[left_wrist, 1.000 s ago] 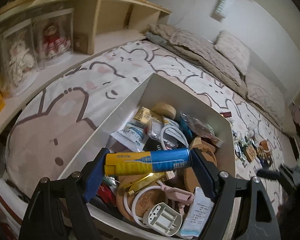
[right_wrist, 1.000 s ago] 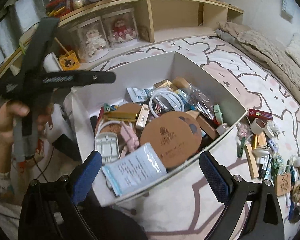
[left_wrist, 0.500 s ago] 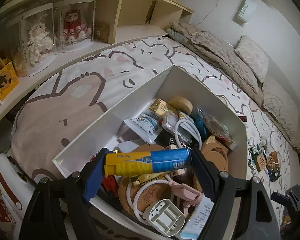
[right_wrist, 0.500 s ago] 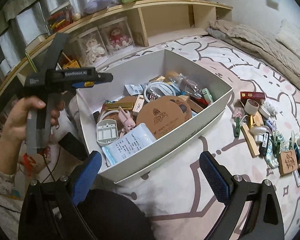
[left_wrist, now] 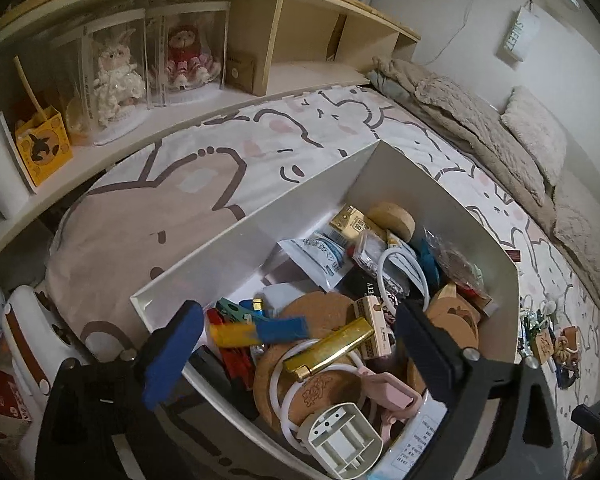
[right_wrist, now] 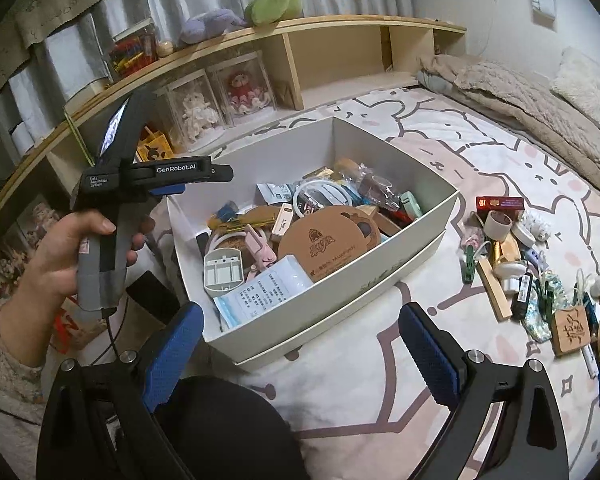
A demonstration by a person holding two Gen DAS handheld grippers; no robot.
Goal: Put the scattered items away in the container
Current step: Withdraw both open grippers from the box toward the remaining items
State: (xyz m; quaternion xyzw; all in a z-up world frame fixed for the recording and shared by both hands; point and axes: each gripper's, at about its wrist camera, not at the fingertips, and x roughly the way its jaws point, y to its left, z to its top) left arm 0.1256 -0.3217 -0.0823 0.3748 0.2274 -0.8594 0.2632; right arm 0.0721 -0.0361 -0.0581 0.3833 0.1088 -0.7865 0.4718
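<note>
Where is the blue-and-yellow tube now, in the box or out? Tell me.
In. The tube, blurred, is among the clutter inside the box, clear of both pads of the left hand-held gripper, whose jaws have just been opening.

A white box is seen on bedding patterned with pink-beige bears outlined in brown; a blue-and-yellow tube is blurred lower left.

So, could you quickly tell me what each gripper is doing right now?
Left gripper: open, jaws just opened; blue-and-yellow tube released over box.
Right gripper: open, empty.
</note>
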